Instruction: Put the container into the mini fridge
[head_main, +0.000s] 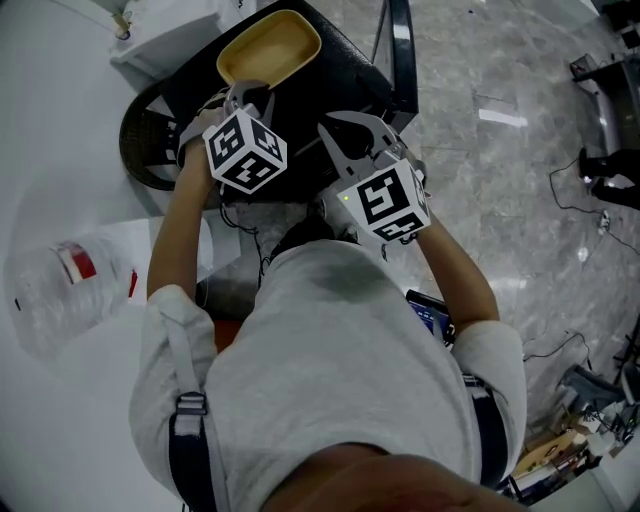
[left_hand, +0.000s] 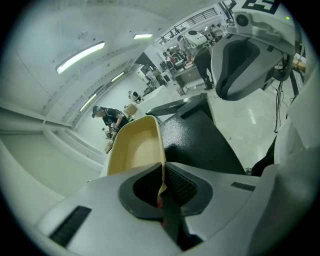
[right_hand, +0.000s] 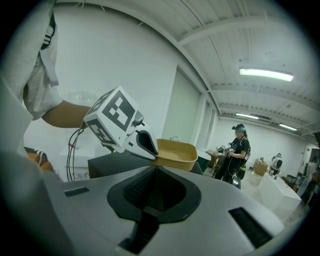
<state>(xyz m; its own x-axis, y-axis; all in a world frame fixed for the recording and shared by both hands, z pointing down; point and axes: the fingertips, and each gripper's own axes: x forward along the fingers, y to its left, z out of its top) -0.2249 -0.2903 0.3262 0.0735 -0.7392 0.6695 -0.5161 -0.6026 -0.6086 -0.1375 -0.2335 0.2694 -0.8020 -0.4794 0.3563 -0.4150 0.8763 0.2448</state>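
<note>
In the head view the black fridge (head_main: 345, 70) stands ahead of me, with the container (head_main: 268, 47) over its top. It lies at 12 o'clock from my left gripper (left_hand: 162, 176), its long axis running toward 1 o'clock. That gripper's jaws are nearly together, pinching the near rim. My right gripper (right_hand: 155, 169), at 4 o'clock, is closed and empty.

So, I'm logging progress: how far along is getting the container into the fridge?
Done: the left gripper has the yellow container by its rim. In hand: it is held over the black mini fridge, the right gripper empty beside it. Left: getting it inside and letting go.
</note>
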